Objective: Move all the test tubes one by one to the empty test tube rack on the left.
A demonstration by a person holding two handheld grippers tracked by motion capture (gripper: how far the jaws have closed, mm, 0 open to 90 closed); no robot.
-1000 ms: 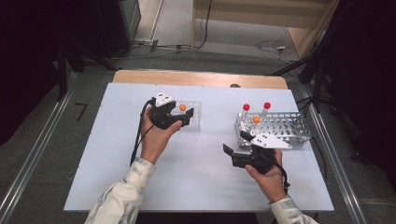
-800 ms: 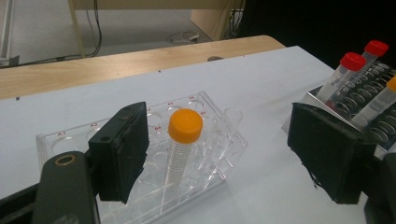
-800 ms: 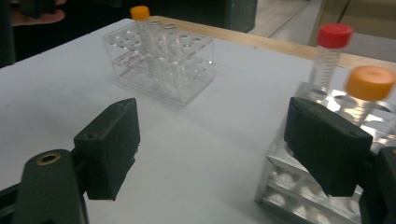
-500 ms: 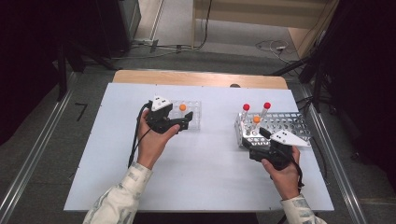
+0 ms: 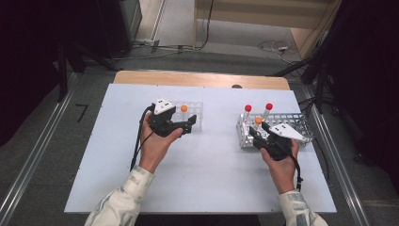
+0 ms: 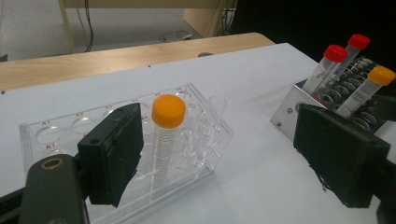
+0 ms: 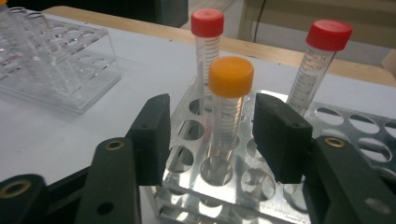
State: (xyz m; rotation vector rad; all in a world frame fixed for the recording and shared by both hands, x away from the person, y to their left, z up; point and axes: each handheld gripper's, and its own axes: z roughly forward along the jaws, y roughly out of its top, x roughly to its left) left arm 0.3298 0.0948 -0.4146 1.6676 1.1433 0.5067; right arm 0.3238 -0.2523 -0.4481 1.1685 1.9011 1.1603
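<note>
From the high view, the left gripper (image 5: 188, 126) is sitting at the clear rack (image 5: 194, 114) and the right gripper (image 5: 256, 133) at the metal rack (image 5: 301, 123). Left gripper view: jaws gaping wide beside an orange-capped tube (image 6: 166, 133). Right gripper view: jaws are bracketing another orange-capped tube (image 7: 228, 112), not touching, probably lining up a grab.

Your left hand (image 5: 155, 141) holds the left gripper (image 5: 188, 126) left of the table's middle, jaws spread wide and pointing toward the right edge. Your right hand (image 5: 281, 162) holds the right gripper (image 5: 256, 133) nearer the right edge, jaws parted and aimed toward the far-left. Both forearms come in over the near edge, sleeves pale and patterned.
</note>
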